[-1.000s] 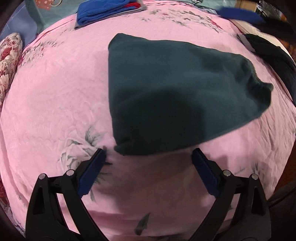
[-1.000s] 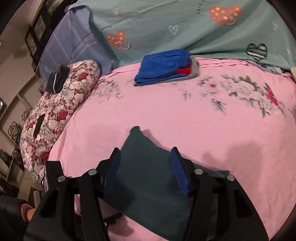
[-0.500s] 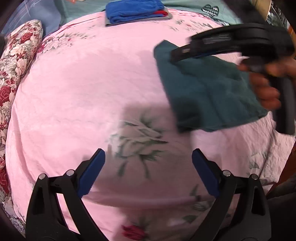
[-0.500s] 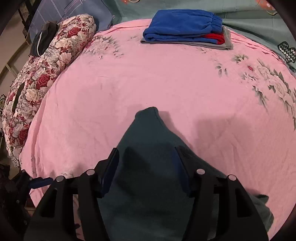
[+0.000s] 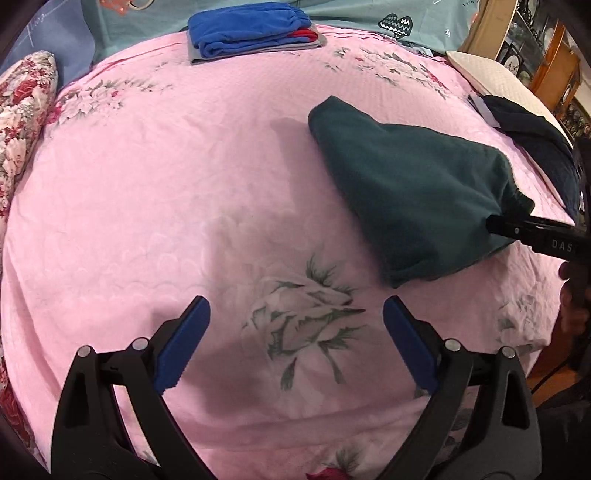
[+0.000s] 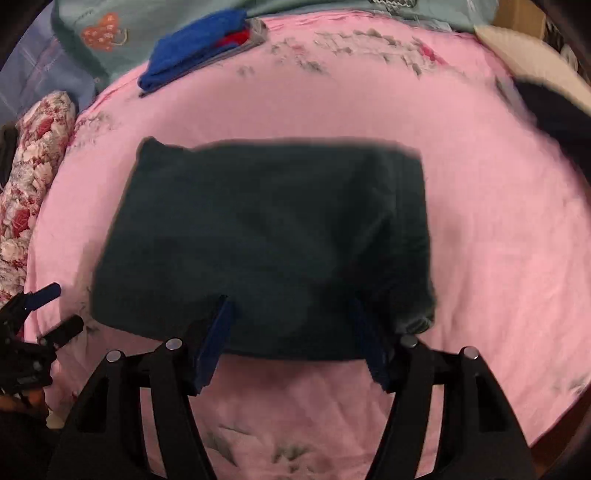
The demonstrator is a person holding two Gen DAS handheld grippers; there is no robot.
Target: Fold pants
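Observation:
The dark teal pants [image 5: 413, 184] lie folded into a compact bundle on the pink floral bedspread [image 5: 184, 184]. In the right wrist view the pants [image 6: 266, 236] fill the middle as a rough rectangle. My left gripper [image 5: 295, 332] is open and empty, over bare bedspread to the left of and nearer than the bundle. My right gripper [image 6: 295, 332] is open, its jaws at the bundle's near edge, holding nothing. In the left wrist view the right gripper [image 5: 535, 236] shows side-on at the bundle's right end.
A stack of folded blue, red and grey clothes [image 5: 251, 33] sits at the far edge. A floral pillow [image 5: 22, 110] lies at the left. A dark navy garment [image 5: 535, 147] and a white pillow [image 5: 498, 81] lie at the right. The bed edge is near me.
My left gripper has drawn back from the bundle and left. My right gripper has swung from the bundle's far corner to its near right edge. The bundle stays put.

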